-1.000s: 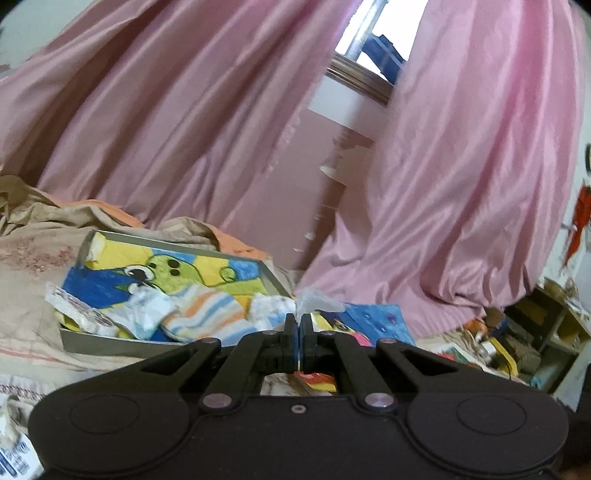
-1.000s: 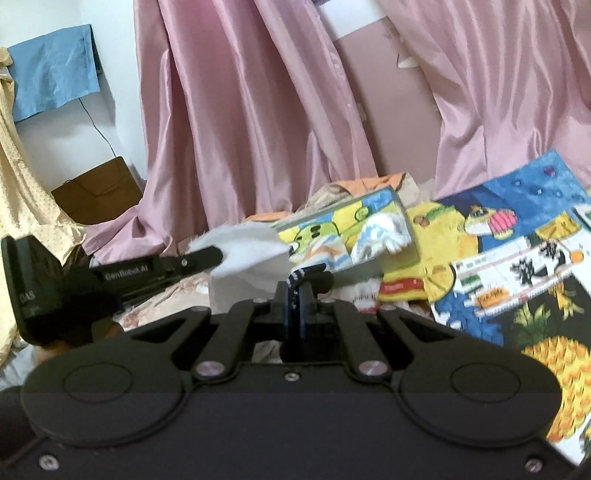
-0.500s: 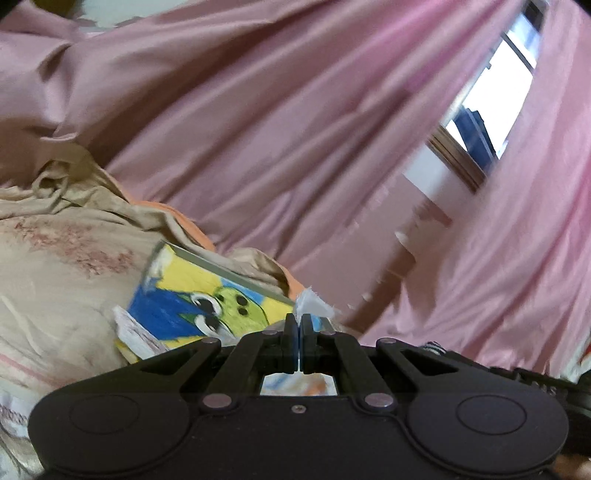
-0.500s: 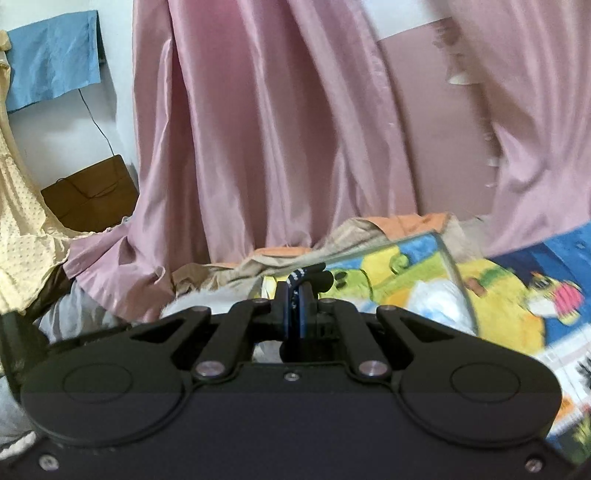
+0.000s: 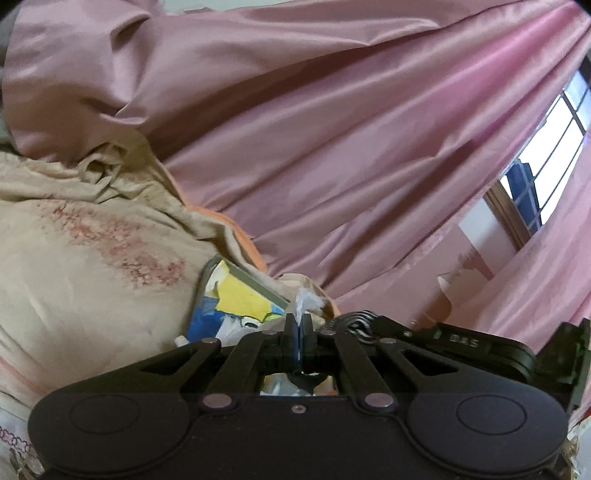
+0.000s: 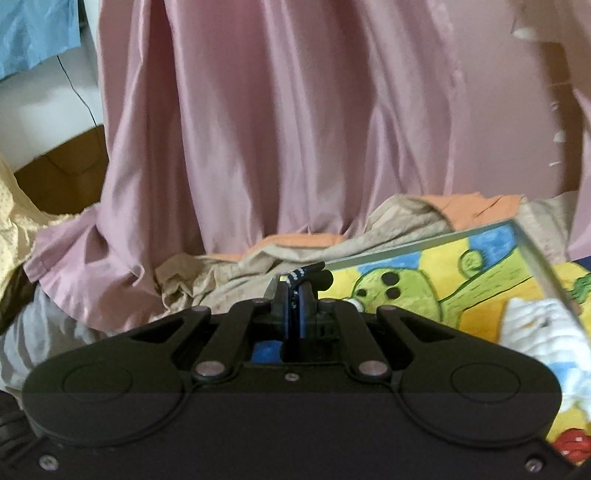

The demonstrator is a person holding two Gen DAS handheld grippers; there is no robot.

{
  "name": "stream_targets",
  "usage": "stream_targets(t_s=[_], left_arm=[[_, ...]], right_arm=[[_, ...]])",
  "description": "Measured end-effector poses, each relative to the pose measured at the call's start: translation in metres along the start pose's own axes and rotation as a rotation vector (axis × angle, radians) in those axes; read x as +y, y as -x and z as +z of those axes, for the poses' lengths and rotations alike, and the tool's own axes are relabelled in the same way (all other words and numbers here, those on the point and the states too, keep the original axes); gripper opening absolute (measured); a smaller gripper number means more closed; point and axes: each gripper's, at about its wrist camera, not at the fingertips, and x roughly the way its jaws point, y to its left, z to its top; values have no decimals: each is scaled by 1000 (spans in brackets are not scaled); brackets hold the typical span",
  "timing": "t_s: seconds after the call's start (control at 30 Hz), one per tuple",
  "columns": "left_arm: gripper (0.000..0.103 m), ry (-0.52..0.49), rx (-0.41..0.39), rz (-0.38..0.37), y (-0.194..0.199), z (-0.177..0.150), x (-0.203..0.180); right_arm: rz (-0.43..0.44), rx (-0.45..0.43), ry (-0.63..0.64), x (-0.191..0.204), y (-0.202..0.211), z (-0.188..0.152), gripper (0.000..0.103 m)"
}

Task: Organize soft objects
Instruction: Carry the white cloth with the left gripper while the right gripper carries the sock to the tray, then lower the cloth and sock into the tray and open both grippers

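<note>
My left gripper (image 5: 299, 321) is shut on a piece of white cloth (image 5: 306, 300) that pokes up past its fingertips. Just below and behind it lies the shallow tray (image 5: 243, 275) with a yellow, blue and green cartoon lining. My right gripper (image 6: 294, 291) is shut on a dark sock with white stripes (image 6: 308, 275), held over the tray's near left part (image 6: 424, 251). A white sock (image 6: 543, 325) lies inside the tray at the right. In the left wrist view the right gripper's black body (image 5: 465, 345) sits close on the right, the striped sock (image 5: 354, 320) at its tip.
Pink curtains (image 5: 332, 129) hang right behind the tray. Crumpled beige bedding (image 5: 81, 266) and an orange cloth (image 6: 476, 208) surround it. A window (image 5: 543, 155) is at the upper right. A brown box (image 6: 62, 173) and blue cloth (image 6: 33, 33) are at the left wall.
Both grippers have moved left toward the tray, keeping their cloths. The left gripper has rolled, tilting its view. The right gripper now sits beside the left one, with the tray closer below.
</note>
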Motion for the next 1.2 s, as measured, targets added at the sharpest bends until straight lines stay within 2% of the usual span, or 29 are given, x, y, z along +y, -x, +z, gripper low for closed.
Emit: stream_targets(t_s=[0.2, 0.4, 0.73, 0.87, 1.03, 1.2], left_arm=[[0, 3, 42, 17, -13, -5, 8], [0, -65, 120, 73, -27, -12, 1], [0, -113, 198, 129, -37, -21, -3], [9, -126, 225, 131, -42, -25, -6], [12, -130, 261, 139, -50, -34, -5], [21, -141, 284, 131, -55, -38, -8]], right_arm=[[2, 45, 10, 15, -27, -18, 1], [-24, 92, 6, 12, -46, -34, 2], [-109, 149, -27, -16, -40, -50, 6], [-134, 166, -34, -26, -30, -53, 14], [-148, 167, -33, -39, -25, -57, 20], [-162, 160, -41, -50, -14, -54, 28]])
